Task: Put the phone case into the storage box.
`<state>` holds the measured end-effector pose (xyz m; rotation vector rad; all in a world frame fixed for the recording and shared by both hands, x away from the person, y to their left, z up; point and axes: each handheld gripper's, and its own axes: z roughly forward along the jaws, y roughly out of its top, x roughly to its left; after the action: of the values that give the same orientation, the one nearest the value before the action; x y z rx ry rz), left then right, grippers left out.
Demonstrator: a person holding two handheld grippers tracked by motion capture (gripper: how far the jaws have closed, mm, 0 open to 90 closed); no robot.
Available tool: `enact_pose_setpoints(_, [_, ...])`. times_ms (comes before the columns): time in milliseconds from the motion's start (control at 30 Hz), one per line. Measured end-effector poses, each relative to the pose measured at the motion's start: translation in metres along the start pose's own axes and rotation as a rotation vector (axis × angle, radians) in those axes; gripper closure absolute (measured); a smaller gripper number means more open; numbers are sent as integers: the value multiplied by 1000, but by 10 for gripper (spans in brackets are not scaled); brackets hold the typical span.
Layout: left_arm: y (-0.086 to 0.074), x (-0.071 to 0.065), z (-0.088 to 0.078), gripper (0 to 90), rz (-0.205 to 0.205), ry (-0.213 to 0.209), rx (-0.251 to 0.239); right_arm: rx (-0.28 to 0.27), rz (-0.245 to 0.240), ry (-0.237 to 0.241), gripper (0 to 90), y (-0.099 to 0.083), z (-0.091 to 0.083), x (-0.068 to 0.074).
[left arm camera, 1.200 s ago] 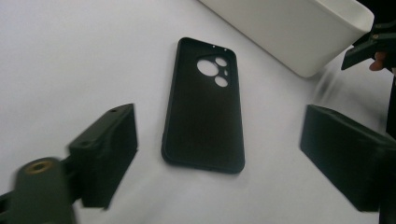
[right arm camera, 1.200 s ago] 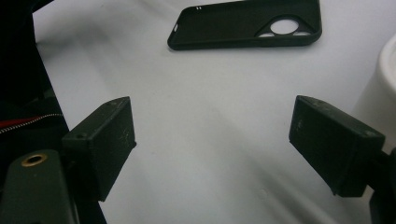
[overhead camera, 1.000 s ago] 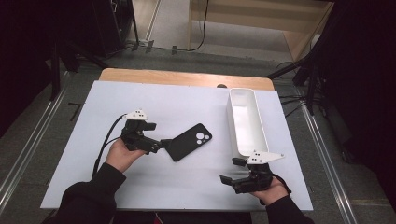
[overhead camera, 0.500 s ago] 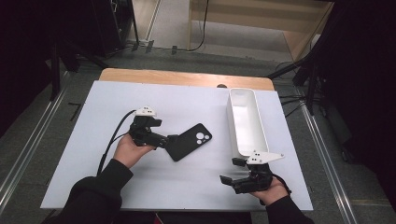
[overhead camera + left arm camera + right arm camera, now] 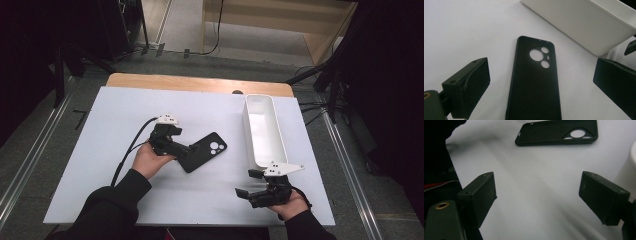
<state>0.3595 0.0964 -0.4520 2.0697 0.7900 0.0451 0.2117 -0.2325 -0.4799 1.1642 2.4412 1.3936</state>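
Here, the left claw (image 5: 541, 82) straddles the black phone case (image 5: 202, 151) at frame centre, wide open, nothing gripped; the white bin (image 5: 264, 131) sits empty; the right claw (image 5: 256, 190) gapes idle.

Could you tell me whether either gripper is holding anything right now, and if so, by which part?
Nothing is held. The left gripper is open around the phone case's lower end without touching it; the right gripper is open and empty.

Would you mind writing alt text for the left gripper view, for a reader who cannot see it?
A black phone case lies flat on a white table, between the left gripper's two open black jaws, which do not touch it; its camera cut-outs face away from the camera. A white tray stands on the table beyond it, at upper right.
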Motion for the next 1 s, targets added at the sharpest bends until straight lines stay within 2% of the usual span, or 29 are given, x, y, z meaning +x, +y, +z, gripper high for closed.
enact_pose_setpoints(667, [2, -14, 30, 5, 30, -22, 31, -4, -4, 1, 129, 0, 0, 0])
enact_pose_setpoints(933, [0, -14, 33, 5, 50, 2, 33, -1, -1, 4, 129, 0, 0, 1])
enact_pose_setpoints(1000, [-1, -13, 34, 5, 59, 9, 48, 0, 0, 4, 129, 0, 0, 1])
